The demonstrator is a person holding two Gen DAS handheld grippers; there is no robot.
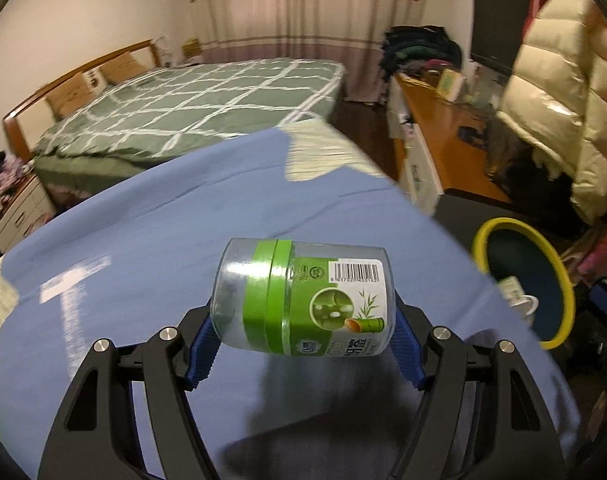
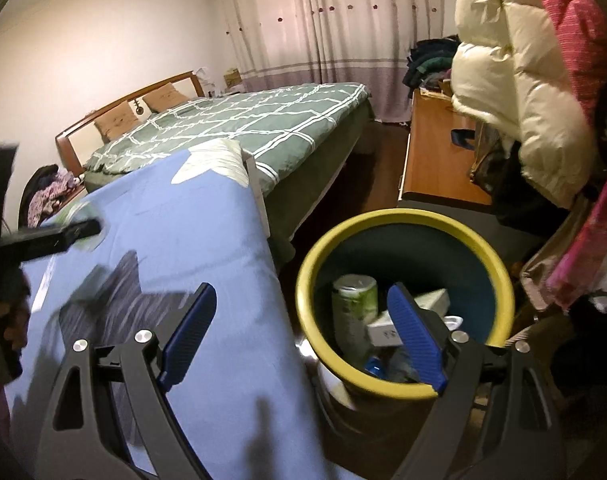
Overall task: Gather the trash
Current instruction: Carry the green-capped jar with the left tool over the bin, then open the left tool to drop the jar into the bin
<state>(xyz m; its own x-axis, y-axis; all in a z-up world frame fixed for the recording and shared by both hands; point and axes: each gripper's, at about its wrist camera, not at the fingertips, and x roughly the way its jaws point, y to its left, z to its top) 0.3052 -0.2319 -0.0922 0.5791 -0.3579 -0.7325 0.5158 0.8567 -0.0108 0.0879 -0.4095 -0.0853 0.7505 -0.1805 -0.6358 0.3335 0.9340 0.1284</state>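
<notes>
Carrying the clear green-labelled jar (image 1: 303, 300) crosswise between its blue pads, the left gripper (image 1: 303, 344) is half closed on it above the blue cloth (image 1: 143, 240). The yellow-rimmed bin (image 1: 483, 248) sits ahead to its right; the jar is best released only once squarely over the rim. The right gripper (image 2: 299, 336) hangs wide open and empty, the bin just beyond its right finger.

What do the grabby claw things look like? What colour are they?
Both look alike. The left hand-held gripper and the right hand-held gripper have black plastic frames with cut-out holes, round silver bolts at the joints, and two blue ribbed finger pads. No cables or markings show.
</notes>
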